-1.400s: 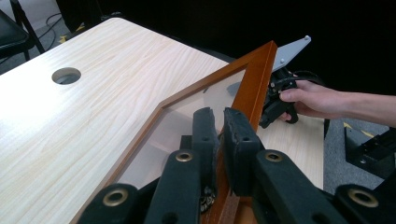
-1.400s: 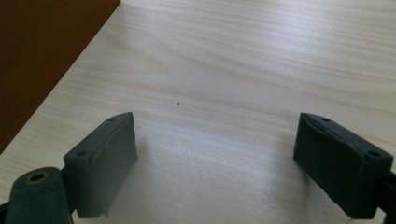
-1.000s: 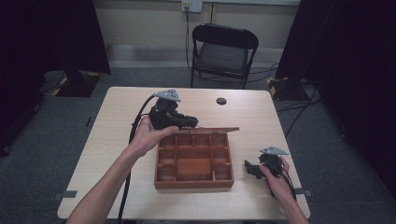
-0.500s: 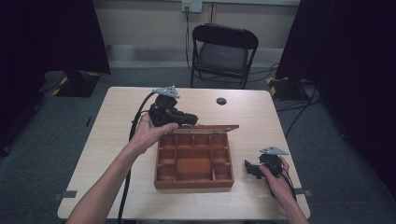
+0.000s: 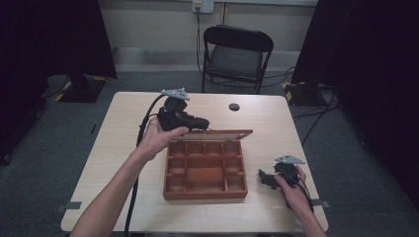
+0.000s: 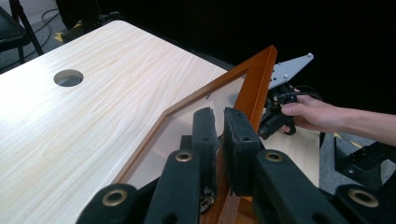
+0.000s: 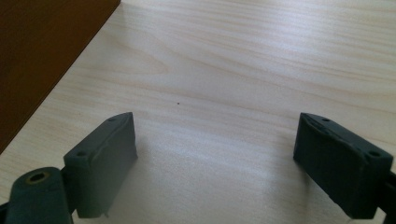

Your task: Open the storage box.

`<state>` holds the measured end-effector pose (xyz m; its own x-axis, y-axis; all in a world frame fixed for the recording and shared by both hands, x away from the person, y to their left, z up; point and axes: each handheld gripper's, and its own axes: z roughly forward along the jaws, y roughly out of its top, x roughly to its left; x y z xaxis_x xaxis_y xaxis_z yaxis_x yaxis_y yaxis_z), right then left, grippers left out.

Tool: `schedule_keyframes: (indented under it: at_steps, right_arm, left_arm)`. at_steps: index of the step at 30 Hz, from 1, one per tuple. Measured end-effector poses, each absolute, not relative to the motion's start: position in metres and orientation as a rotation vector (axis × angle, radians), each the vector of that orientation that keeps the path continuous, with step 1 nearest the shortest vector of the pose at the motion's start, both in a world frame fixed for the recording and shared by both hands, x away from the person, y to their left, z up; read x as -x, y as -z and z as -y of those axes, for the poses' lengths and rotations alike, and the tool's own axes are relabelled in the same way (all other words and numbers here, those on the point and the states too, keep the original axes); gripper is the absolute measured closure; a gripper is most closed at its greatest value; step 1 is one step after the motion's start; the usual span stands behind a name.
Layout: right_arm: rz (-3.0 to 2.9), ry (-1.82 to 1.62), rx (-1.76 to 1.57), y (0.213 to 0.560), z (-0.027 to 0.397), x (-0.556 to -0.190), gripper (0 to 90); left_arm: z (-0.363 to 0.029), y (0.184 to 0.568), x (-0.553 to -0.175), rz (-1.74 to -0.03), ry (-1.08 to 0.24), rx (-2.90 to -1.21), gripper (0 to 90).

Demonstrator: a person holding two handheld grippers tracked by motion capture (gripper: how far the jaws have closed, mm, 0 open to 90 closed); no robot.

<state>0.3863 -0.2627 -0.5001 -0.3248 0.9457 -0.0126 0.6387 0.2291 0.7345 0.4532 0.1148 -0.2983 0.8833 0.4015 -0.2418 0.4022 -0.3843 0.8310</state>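
Note:
A wooden box (image 5: 205,194) with several empty compartments sits mid-table. Its glass-paned lid (image 5: 217,133) stands raised along the far side. My left gripper (image 5: 203,123) is shut on the lid's wooden frame near its left end. In the left gripper view the two jaws (image 6: 219,119) pinch the frame of the lid (image 6: 254,88). My right gripper (image 5: 264,178) rests on the table just right of the box, open, with nothing in it. In the right gripper view its jaws (image 7: 217,140) stand wide apart over bare wood, with the box's side (image 7: 42,51) at the upper left.
The light wooden table (image 5: 123,148) has a round cable hole (image 5: 234,106) near its far edge. A black folding chair (image 5: 236,54) stands behind the table. Dark curtains hang at both sides. A cable trails from the left gripper toward the near edge.
The left gripper has moved slightly up and away with the lid, swinging it a little further open. The right gripper has not moved.

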Motion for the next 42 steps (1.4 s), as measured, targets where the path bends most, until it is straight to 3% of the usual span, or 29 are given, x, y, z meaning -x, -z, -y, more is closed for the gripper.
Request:
schedule_keyframes:
  at_steps: [42]
  right_arm:
    - [-2.048,-0.885,-1.451,0.5,0.263,-0.386,12.3]
  left_arm:
    - [-0.115,0.292,-0.464,-0.614,-0.008,-2.011,81.8]
